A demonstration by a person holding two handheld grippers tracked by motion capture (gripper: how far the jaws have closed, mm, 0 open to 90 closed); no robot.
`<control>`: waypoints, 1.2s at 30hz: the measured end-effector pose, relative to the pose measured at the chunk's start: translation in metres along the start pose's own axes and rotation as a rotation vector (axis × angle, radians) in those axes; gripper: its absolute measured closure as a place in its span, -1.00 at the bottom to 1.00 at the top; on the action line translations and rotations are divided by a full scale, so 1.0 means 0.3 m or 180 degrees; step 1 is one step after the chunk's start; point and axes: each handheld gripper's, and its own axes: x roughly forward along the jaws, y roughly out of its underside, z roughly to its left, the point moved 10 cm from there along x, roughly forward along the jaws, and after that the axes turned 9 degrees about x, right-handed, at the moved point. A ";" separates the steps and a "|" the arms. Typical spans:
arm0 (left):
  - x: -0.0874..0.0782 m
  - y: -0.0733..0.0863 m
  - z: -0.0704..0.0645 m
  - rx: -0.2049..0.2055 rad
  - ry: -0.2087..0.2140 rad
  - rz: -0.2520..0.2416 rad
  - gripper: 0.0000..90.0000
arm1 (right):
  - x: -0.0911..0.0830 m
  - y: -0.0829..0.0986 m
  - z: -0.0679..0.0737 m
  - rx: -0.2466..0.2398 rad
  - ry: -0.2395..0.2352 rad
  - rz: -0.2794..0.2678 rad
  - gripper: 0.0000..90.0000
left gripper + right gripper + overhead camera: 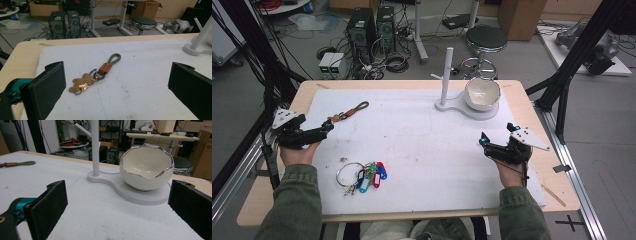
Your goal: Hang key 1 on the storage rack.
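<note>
The left hand-held gripper [113, 87], jaws wide and empty, is nearer the keychain [95, 73], whose long axis runs toward 1 o'clock.

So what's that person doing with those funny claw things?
A person sits at a table with a gripper in each hand, and both are open and holding nothing. The left gripper points at a bear-shaped keychain lying on the white mat. The right gripper points toward a white bowl that sits on a stand with a post. A bunch of colourful key tags lies near the front, untouched.
</note>
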 end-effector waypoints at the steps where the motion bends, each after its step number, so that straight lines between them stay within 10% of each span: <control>1: 0.008 -0.010 -0.005 0.0025 0.0013 0.0004 -0.96 | -0.002 0.000 0.001 -0.0004 -0.0010 0.0000 -0.97; 36: 0.226 -0.020 -0.014 0.0026 0.0243 0.0391 -0.96 | -0.016 0.005 -0.013 0.0016 0.0027 0.0003 -0.97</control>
